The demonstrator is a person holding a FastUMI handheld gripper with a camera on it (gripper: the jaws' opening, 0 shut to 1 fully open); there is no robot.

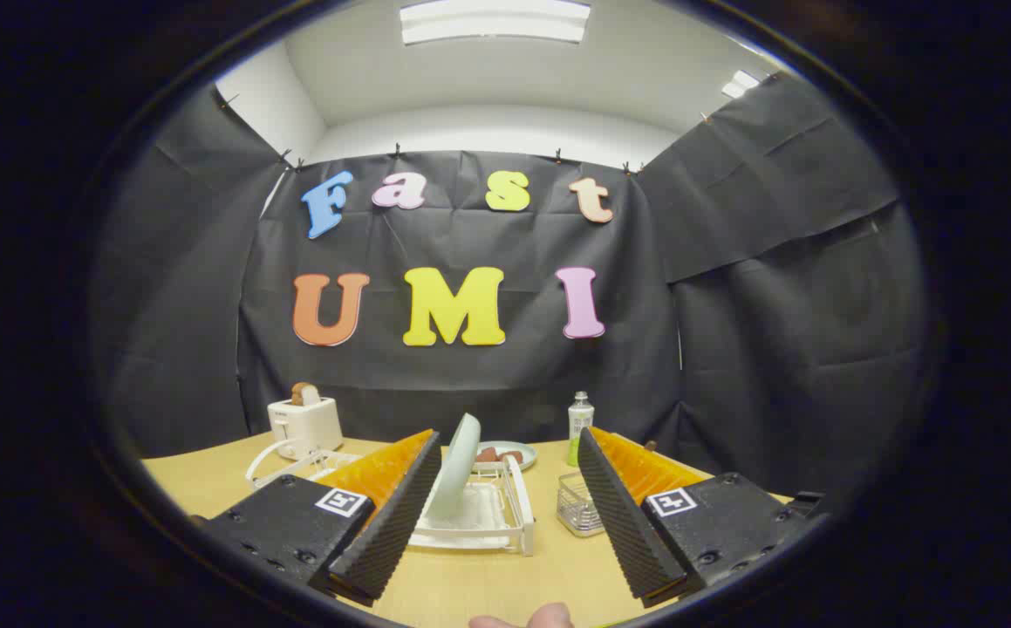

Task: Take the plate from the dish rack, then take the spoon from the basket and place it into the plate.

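Pale plate (455, 467) upright in dish rack (505, 515), one wire basket (579, 506), gripper (505, 523) fingers spread.

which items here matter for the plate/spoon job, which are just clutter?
Job:
plate, upright in dish rack
wire basket; spoon not discernible
gripper, fingers open, grasping nothing

Clutter:
toaster with bread
bottle
second plate with food

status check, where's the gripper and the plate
Hand-held gripper open, holding nothing. Plate upright in dish rack, between and just beyond the fingers. Wire basket right of rack. Path looks clear.
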